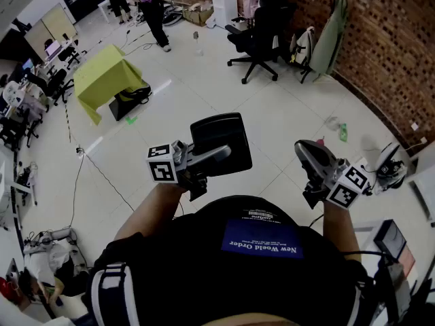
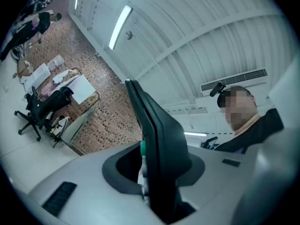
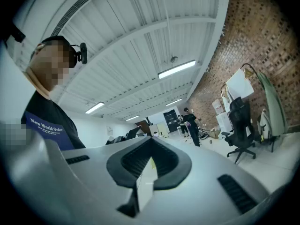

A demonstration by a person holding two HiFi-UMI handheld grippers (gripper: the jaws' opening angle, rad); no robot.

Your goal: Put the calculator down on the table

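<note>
Calculator (image 1: 219,136) pinched edge-on between the fingers of the left gripper (image 1: 216,155), held above the floor (image 1: 272,111), right gripper (image 1: 309,153) right of the calculator, fingers pressed together, nothing held

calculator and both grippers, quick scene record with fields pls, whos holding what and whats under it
calculator: dark, flat, up in the air
left gripper: shut on the calculator's edge
right gripper: shut, nothing held
under the calculator: pale tiled floor, no table beneath it
nearby: black office chair, yellow-green covered table, brick wall
task status: calculator not yet set down
</note>
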